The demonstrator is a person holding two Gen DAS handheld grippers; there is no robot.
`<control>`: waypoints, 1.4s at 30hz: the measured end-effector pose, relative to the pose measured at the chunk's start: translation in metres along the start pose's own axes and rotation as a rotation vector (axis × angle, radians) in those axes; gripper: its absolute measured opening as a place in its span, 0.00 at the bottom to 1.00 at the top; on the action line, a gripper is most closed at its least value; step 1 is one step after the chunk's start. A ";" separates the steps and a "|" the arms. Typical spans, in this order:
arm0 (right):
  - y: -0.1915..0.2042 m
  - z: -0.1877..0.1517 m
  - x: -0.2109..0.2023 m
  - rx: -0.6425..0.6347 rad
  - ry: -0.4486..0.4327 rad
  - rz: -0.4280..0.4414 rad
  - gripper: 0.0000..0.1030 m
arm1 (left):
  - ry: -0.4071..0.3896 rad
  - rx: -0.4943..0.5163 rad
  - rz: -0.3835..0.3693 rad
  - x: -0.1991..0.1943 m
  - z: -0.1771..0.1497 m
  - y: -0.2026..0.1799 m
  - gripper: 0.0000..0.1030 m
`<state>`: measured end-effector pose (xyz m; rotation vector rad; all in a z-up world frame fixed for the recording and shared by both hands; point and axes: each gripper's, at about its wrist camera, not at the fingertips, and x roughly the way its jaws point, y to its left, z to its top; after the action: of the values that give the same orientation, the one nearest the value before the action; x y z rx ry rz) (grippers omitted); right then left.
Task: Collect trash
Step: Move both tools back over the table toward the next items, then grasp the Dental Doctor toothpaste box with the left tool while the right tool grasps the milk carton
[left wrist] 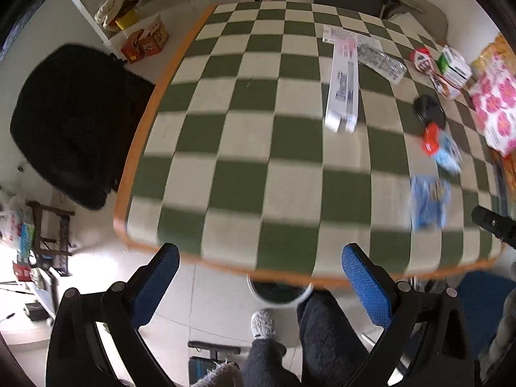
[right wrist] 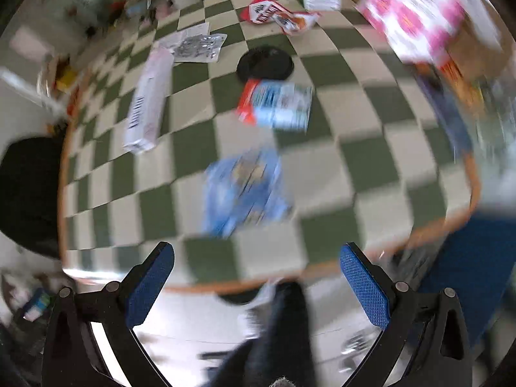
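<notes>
Trash lies on a green-and-white checked table [left wrist: 245, 148]. A blue wrapper [right wrist: 245, 190] lies nearest the front edge; it also shows in the left wrist view [left wrist: 430, 201]. Behind it are a red and light-blue packet [right wrist: 277, 106], a black round lid [right wrist: 265, 63], a long white box [right wrist: 146, 100], a blister pack on paper [right wrist: 196, 45] and red-and-white wrappers [right wrist: 274, 13]. My left gripper [left wrist: 259, 258] is open and empty above the table's front edge. My right gripper [right wrist: 256, 258] is open and empty, short of the blue wrapper. The right view is blurred.
A white-and-green carton [left wrist: 453, 64] and a pink flowered pack [left wrist: 496, 106] sit at the table's right side. A black chair [left wrist: 74, 122] stands left of the table. A round bin [left wrist: 279, 292] stands on the floor under the front edge, beside the person's legs [left wrist: 325, 338].
</notes>
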<state>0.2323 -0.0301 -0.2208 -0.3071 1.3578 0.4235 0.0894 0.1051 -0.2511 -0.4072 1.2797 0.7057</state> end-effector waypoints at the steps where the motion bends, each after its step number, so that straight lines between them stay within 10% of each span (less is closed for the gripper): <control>1: 0.002 0.025 0.012 -0.092 0.018 -0.041 1.00 | -0.005 0.012 0.030 0.006 0.018 -0.011 1.00; 6: 0.018 0.091 0.067 -0.410 0.081 -0.220 1.00 | -0.014 0.038 0.105 0.033 0.080 -0.046 1.00; 12: 0.033 0.122 0.128 -0.568 0.187 -0.232 0.94 | 0.035 0.067 0.113 0.066 0.126 -0.077 1.00; 15: 0.024 0.135 0.133 -0.461 0.189 -0.181 0.76 | 0.057 0.094 0.117 0.079 0.142 -0.088 1.00; 25: -0.098 0.163 0.122 0.415 0.185 0.038 0.74 | 0.106 0.106 0.057 0.118 0.207 -0.105 1.00; 31: -0.094 0.179 0.130 0.259 0.188 0.018 0.84 | 0.170 0.162 0.000 0.152 0.233 -0.123 0.97; 35: -0.085 0.182 0.138 0.210 0.204 0.000 0.84 | 0.195 0.164 -0.026 0.161 0.236 -0.128 0.62; 37: -0.085 0.184 0.141 0.205 0.200 -0.008 0.77 | 0.205 0.154 -0.048 0.162 0.233 -0.129 0.46; 42: -0.077 0.182 0.141 0.168 0.173 -0.068 0.60 | 0.192 0.155 -0.047 0.156 0.218 -0.135 0.46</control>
<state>0.4486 -0.0003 -0.3268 -0.2543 1.5367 0.2283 0.3578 0.1859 -0.3583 -0.3834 1.4911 0.5328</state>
